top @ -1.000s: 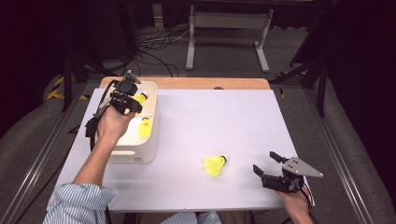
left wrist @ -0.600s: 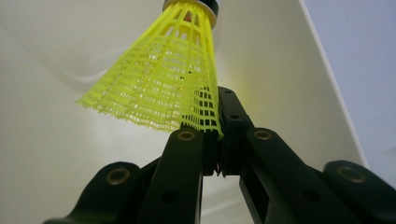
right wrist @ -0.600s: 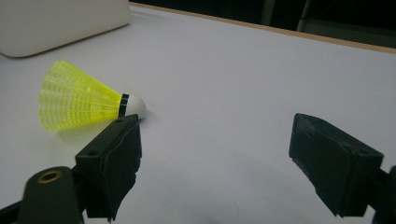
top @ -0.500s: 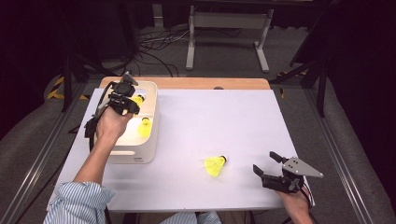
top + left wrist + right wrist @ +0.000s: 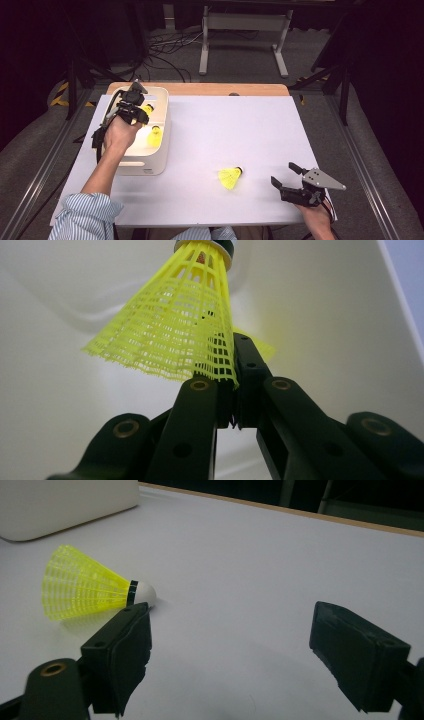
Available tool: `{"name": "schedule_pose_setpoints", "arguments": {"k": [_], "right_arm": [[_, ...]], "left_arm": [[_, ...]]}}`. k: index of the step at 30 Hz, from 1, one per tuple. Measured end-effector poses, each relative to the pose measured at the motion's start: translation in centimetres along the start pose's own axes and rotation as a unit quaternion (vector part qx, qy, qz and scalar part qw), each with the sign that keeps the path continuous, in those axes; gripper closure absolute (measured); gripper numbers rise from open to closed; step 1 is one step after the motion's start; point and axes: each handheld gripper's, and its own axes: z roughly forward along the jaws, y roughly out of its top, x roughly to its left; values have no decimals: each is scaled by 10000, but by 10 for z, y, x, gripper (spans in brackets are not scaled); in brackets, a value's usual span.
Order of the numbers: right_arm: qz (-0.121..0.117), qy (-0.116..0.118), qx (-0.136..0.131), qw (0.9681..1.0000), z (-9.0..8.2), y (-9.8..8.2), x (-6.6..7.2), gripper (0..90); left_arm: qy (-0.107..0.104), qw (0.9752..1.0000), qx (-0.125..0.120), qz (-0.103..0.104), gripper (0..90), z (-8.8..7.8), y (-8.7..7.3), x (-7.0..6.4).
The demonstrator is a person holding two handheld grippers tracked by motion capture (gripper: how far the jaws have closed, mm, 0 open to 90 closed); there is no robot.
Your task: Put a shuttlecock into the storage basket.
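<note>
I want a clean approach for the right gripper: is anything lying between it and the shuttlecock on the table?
Nothing: in the high view only bare white table separates the right gripper from the shuttlecock.

Yellow shuttlecocks: one in your grip, one in the bin, one on the table

Your left gripper (image 5: 232,405) pinches the mesh skirt edge of a yellow shuttlecock (image 5: 180,330), cork end pointing away into the white bin (image 5: 160,150). You have a second yellow shuttlecock (image 5: 154,137) lying inside that bin, just beside the held one. A third shuttlecock (image 5: 230,177) lies on its side on the white table (image 5: 240,125), well apart from the bin, white cork with a dark band pointing toward the far edge, near your right gripper (image 5: 287,180).
</note>
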Motion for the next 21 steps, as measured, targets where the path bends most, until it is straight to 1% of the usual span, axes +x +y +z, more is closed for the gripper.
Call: {"name": "schedule_pose_setpoints", "arguments": {"k": [11, 21], "right_arm": [[-7, 6, 4, 10000, 0, 0, 0, 176], [0, 8, 7, 10000, 0, 0, 0, 176]], "left_arm": [[20, 9999, 86, -132, 880, 11, -2, 8], [35, 9994, 254, -249, 880, 21, -3, 14]]}}
